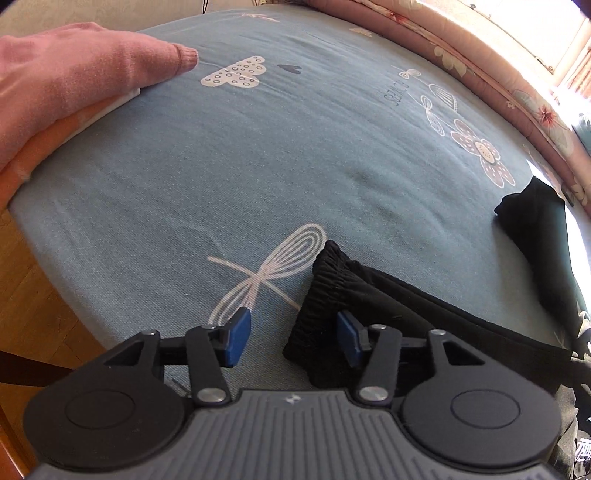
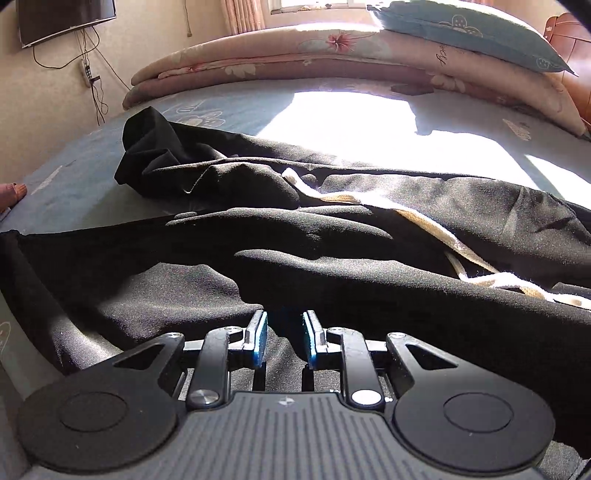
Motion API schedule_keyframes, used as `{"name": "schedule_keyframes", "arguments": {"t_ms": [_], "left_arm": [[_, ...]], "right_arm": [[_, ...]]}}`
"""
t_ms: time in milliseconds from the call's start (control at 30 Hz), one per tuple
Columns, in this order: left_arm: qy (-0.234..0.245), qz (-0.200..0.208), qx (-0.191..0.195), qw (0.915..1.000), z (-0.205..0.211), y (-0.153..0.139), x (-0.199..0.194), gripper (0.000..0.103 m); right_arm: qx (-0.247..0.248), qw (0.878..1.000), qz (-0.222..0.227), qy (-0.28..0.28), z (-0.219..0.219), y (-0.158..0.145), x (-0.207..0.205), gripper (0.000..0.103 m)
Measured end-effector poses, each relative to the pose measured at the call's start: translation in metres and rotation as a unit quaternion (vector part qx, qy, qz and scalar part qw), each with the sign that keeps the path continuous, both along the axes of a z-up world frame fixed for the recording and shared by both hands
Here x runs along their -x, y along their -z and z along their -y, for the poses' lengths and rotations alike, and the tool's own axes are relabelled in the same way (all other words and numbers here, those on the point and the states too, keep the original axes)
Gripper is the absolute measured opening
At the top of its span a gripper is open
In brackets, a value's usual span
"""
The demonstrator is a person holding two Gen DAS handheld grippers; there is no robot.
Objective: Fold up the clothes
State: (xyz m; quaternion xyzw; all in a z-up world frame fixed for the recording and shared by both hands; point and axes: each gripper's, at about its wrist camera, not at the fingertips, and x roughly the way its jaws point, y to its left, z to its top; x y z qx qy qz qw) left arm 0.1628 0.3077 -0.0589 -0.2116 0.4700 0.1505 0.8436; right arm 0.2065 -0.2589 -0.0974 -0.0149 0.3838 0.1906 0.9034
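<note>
Your left tongs (image 1: 293, 338) sit low in the left wrist view with their blue pads spread wide apart. The ribbed, elastic end of the black garment (image 1: 325, 295) lies between the pads, close to the right-hand one, but nothing is pinched; the tongs are open. From there the black cloth runs off to the lower right of the frame, and another dark bunched end (image 1: 532, 210) lies at the right edge. All of it rests on the blue bed sheet (image 1: 258, 166), printed with white flowers and dragonflies. In the upper left of that frame a pink knitted sleeve (image 1: 74, 74) lies over folded orange and white cloth (image 1: 55, 136) at the bed's edge, and wooden floor (image 1: 37, 277) shows at the left.

Your right tongs (image 2: 284, 339) are low in the centre of the right wrist view, hovering just over the black garment (image 2: 332, 266), which spreads in rumpled folds across the whole middle of the frame. The pads stand a narrow gap apart with bare fabric showing between them, so these tongs are open too and grip nothing. A cream drawstring (image 2: 424, 218) trails over the cloth toward the right. Bright sunlight falls on the sheet behind, with a folded floral quilt (image 2: 295, 62) and a blue pillow (image 2: 472, 33) along the top, and a wall-mounted screen (image 2: 62, 18) in the upper left.
</note>
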Motion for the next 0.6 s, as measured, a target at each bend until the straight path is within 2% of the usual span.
{"name": "schedule_keyframes", "arguments": {"t_ms": [133, 200, 267, 367, 433, 500, 600], "left_arm": [[-0.028, 0.001, -0.061, 0.9977, -0.007, -0.011, 0.016, 0.054], [-0.037, 0.01, -0.071, 0.9967, -0.008, -0.015, 0.023, 0.053], [-0.013, 0.043, -0.087, 0.9952, 0.004, -0.023, 0.03, 0.052], [0.097, 0.093, -0.11, 0.9849, 0.049, -0.033, 0.037, 0.052], [0.189, 0.113, -0.122, 0.9678, 0.091, -0.032, 0.041, 0.053], [0.258, 0.124, -0.118, 0.9508, 0.126, -0.028, 0.044, 0.053], [0.354, 0.137, -0.099, 0.9199, 0.172, -0.019, 0.047, 0.055]], "right_arm": [[0.006, 0.999, 0.034, -0.021, -0.006, -0.014, 0.029, 0.031], [0.009, 0.998, 0.05, -0.041, -0.012, -0.02, 0.043, 0.032], [0.005, 0.994, 0.063, -0.085, -0.024, -0.026, 0.058, 0.031], [0.0, 0.991, 0.058, -0.123, -0.049, -0.023, 0.063, 0.031], [-0.003, 0.989, 0.05, -0.142, -0.066, -0.019, 0.062, 0.031], [-0.006, 0.986, 0.042, -0.161, -0.084, -0.015, 0.062, 0.031], [-0.01, 0.981, 0.03, -0.19, -0.11, -0.009, 0.06, 0.031]]}}
